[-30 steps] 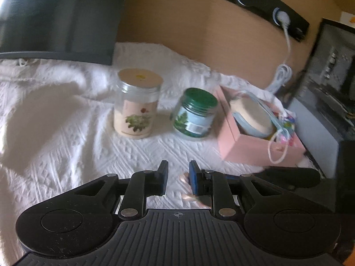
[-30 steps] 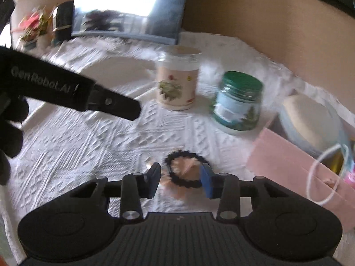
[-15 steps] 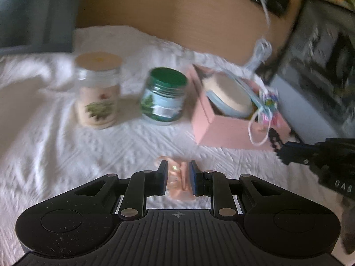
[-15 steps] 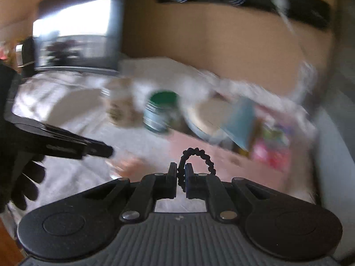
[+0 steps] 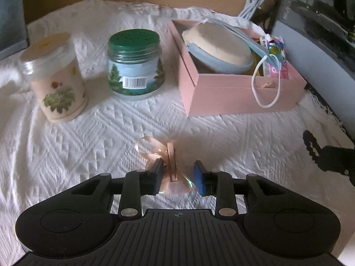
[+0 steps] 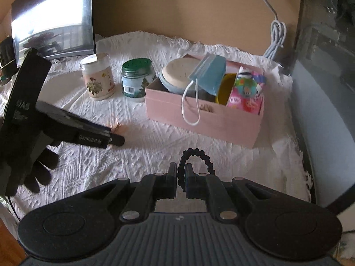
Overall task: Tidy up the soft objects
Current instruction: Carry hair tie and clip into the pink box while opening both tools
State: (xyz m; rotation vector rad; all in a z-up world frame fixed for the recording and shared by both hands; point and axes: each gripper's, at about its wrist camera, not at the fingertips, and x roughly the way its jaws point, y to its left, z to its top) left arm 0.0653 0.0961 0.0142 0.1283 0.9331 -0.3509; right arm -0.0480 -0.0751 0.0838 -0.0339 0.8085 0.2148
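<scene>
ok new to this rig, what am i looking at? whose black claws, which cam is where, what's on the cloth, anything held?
No robot arm here: a person holds a two-finger gripper in each hand, with a fisheye camera on each looking along its fingers.

Left wrist view: the left gripper is down at a peach ribbon bow on the white cloth. Its jaws have just been opening; the bow lies between them, against one pad only.

Right wrist view: the right gripper is shut on a black hair tie, lifted off the cloth. The gloved hand at left holds the other gripper.

Also on the cloth: a floral jar, a green-lidded jar, and a pink box holding a face mask and other items.
</scene>
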